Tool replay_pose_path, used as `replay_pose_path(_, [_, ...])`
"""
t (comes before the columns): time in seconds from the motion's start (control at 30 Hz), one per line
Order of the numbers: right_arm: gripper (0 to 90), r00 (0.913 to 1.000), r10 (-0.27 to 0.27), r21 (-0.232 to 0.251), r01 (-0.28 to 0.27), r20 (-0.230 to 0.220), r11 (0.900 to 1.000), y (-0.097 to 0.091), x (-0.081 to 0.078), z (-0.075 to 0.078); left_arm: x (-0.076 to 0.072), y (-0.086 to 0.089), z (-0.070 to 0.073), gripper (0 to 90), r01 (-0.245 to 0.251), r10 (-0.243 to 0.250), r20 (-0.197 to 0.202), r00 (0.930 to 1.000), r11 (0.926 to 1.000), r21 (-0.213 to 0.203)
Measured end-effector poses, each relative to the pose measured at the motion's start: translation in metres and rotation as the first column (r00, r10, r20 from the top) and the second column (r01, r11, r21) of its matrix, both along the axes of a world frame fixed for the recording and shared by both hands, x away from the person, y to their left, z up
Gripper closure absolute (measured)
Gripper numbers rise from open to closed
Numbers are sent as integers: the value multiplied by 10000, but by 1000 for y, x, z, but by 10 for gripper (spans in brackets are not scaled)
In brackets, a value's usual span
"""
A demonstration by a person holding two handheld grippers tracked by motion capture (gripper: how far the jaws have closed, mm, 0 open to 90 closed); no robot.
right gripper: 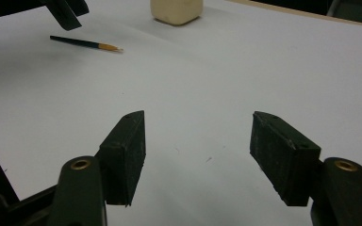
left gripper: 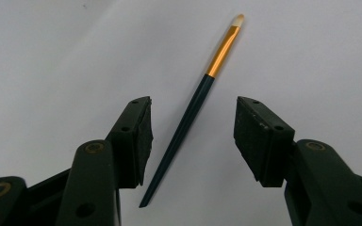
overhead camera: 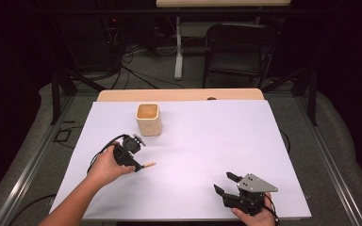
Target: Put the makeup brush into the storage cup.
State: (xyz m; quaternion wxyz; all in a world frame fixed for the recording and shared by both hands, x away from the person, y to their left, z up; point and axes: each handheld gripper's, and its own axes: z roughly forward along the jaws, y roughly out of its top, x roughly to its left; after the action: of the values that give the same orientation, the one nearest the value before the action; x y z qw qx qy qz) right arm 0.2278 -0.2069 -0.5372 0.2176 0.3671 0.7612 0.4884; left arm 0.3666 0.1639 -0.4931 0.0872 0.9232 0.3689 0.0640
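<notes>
Straddling brush (left gripper: 195, 106), left claw (left gripper: 193, 136) parted | right claw (right gripper: 198, 155) parted, idle | cup (overhead camera: 148, 119) beyond, path unobstructed

The worktop (overhead camera: 245, 94) is a pale wooden board, almost wholly covered by a large white sheet (overhead camera: 207, 155) that leaves a wood strip bare along the far edge. On the sheet's far left part stands a cream, square-mouthed cup (overhead camera: 148, 119), upright. Nearer the front and left lies a thin paintbrush (left gripper: 195, 101) flat on the sheet, dark handle, gold ferrule and pale tip, well apart from the cup.
</notes>
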Motion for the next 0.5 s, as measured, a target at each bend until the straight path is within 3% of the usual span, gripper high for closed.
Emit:
replay_pose_path(0.33, [362,10000,19,-32,-19,-21,10000,0,0,0,-2,-9,-6,567,455,-457,-137,9989,9989,-138])
replay_pose_path(0.5, [362,10000,51,-51,-51,-21,10000,0,0,0,-2,-12,-9,590,802,-800,-161,9967,9967,113])
